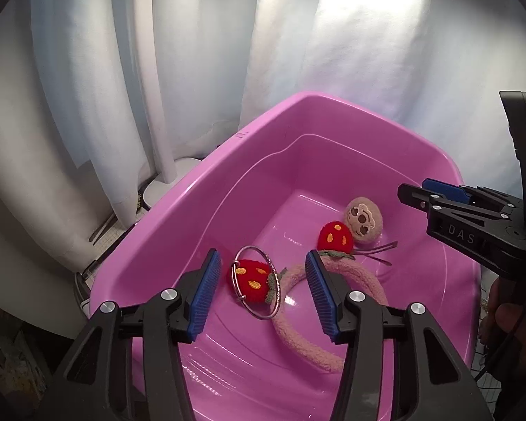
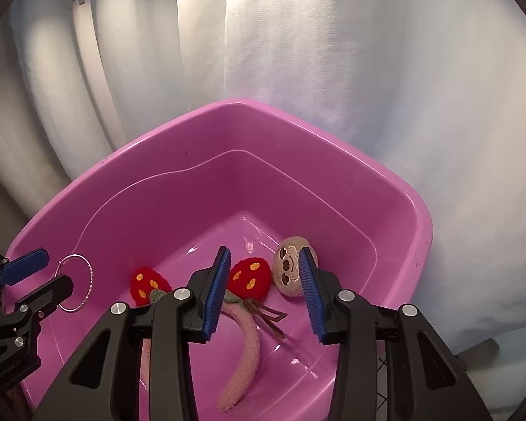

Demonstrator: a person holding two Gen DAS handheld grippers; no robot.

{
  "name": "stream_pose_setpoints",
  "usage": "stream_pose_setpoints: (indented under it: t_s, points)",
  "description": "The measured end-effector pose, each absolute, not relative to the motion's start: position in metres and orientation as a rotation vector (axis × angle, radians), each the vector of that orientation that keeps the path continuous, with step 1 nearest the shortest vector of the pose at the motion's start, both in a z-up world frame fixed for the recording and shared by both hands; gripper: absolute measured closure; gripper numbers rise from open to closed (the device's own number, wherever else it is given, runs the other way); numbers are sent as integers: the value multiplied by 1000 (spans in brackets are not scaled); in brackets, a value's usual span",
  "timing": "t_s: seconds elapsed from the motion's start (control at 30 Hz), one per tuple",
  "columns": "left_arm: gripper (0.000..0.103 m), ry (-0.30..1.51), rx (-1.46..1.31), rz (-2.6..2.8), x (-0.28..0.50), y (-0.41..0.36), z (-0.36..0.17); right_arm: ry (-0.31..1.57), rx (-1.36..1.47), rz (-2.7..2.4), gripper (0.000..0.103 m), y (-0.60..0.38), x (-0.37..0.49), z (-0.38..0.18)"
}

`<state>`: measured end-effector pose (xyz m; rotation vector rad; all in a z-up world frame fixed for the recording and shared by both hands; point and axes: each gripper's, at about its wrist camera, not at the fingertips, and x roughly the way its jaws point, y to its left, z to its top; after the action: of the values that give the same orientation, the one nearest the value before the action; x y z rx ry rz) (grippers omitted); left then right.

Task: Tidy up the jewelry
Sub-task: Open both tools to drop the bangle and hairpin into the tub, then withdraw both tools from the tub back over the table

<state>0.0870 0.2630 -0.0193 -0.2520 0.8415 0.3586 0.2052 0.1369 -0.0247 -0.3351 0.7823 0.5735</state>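
A pink plastic tub (image 1: 200, 179) (image 2: 150, 140) holds a fuzzy pink headband (image 1: 298, 336) (image 2: 245, 358) with two red strawberry pompoms (image 1: 252, 280) (image 2: 250, 275). A beige plush sloth face (image 1: 363, 219) (image 2: 287, 270) lies beside them. A thin silver bangle (image 1: 262, 318) (image 2: 89, 279) leans on the left strawberry. My left gripper (image 1: 263, 280) (image 2: 56, 270) hangs over the tub with its jaws open; the bangle shows between them, untouched by the pads. My right gripper (image 2: 263, 280) (image 1: 417, 189) is open above the right strawberry and the sloth, holding nothing.
White curtains (image 2: 333, 87) hang behind the tub. A white pole on a round base (image 1: 164, 161) stands at its left corner. A person's hand (image 1: 508, 319) grips the right tool at the edge of the left wrist view.
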Motion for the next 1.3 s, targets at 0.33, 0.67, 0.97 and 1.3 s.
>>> stream_pose_setpoints:
  t_s: [0.33, 0.67, 0.97, 1.3]
  points:
    - [27, 824, -273, 391, 80, 269, -15, 783, -317, 568, 51, 132, 210, -22]
    - [27, 816, -262, 393, 78, 265, -10, 780, -310, 581, 49, 129, 207, -20]
    - [27, 795, -256, 405, 69, 257, 1, 760, -301, 591, 48, 123, 196, -11]
    - [27, 764, -251, 416, 52, 248, 15, 724, -270, 614, 43, 109, 173, 3]
